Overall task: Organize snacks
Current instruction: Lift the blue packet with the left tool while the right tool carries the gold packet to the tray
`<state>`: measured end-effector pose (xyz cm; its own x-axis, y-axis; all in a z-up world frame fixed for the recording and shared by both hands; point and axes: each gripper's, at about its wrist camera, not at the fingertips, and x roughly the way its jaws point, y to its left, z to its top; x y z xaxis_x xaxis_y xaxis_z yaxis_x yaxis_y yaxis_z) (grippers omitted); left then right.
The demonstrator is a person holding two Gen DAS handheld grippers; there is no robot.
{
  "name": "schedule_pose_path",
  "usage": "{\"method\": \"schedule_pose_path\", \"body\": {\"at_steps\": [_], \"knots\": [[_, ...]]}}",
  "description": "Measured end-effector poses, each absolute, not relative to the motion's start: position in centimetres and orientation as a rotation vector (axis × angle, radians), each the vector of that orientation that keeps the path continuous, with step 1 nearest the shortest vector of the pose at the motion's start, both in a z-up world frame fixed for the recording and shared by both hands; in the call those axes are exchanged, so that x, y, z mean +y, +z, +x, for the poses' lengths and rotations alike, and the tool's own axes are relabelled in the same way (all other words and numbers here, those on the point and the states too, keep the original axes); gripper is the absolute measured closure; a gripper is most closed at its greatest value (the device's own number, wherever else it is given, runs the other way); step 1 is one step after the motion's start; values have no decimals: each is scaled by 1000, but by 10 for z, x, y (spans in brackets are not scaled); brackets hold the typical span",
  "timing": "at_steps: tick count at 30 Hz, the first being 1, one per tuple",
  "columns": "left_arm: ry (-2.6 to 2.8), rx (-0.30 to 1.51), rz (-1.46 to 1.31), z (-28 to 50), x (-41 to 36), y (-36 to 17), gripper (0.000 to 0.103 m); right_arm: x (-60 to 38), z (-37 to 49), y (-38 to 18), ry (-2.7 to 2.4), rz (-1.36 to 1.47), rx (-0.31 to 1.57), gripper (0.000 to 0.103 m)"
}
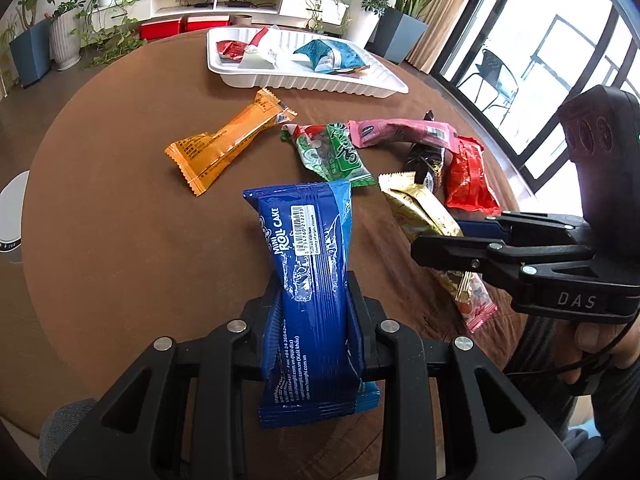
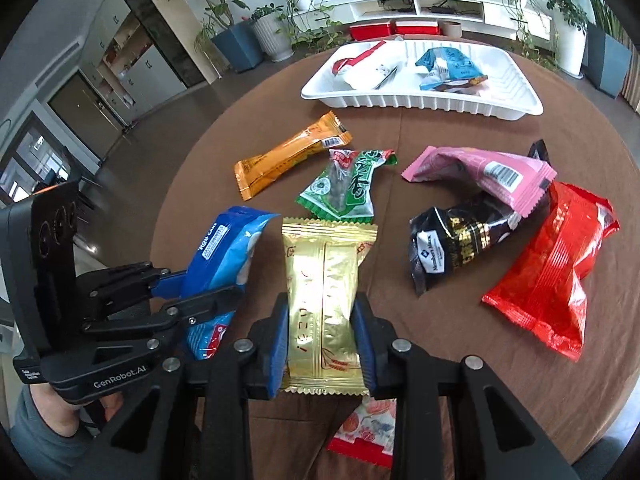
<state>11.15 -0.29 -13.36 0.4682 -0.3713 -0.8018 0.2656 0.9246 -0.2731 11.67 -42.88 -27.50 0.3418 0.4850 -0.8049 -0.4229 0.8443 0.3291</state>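
Observation:
My left gripper (image 1: 314, 316) is shut on a blue Mini Roll Cake packet (image 1: 312, 280), held above the brown round table (image 1: 120, 208); the packet also shows in the right wrist view (image 2: 224, 256). My right gripper (image 2: 322, 336) is shut on a gold foil packet (image 2: 324, 292), also seen in the left wrist view (image 1: 424, 208). A white tray (image 1: 320, 82) at the far side holds a red-white packet (image 1: 232, 49) and a light blue packet (image 1: 324, 54). On the table lie orange (image 2: 288, 156), green (image 2: 344, 188), pink (image 2: 484, 172), black (image 2: 452, 244) and red (image 2: 556, 268) packets.
A red-and-white patterned packet (image 2: 366, 428) lies under my right gripper near the table's front edge. Potted plants (image 2: 272, 32) and a white shelf unit (image 2: 420, 8) stand beyond the table. Large windows (image 1: 560, 52) are to the right.

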Motion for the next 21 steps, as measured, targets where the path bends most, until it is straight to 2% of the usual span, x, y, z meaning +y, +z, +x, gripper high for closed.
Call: {"method": "schedule_pose_path", "body": {"at_steps": [11, 21], "knots": [[-425, 948, -192, 128, 11, -102, 77, -479, 128, -248, 611, 289, 1026, 70], [-375, 871, -220, 209, 47, -51, 77, -582, 187, -197, 402, 383, 888, 70]]}}
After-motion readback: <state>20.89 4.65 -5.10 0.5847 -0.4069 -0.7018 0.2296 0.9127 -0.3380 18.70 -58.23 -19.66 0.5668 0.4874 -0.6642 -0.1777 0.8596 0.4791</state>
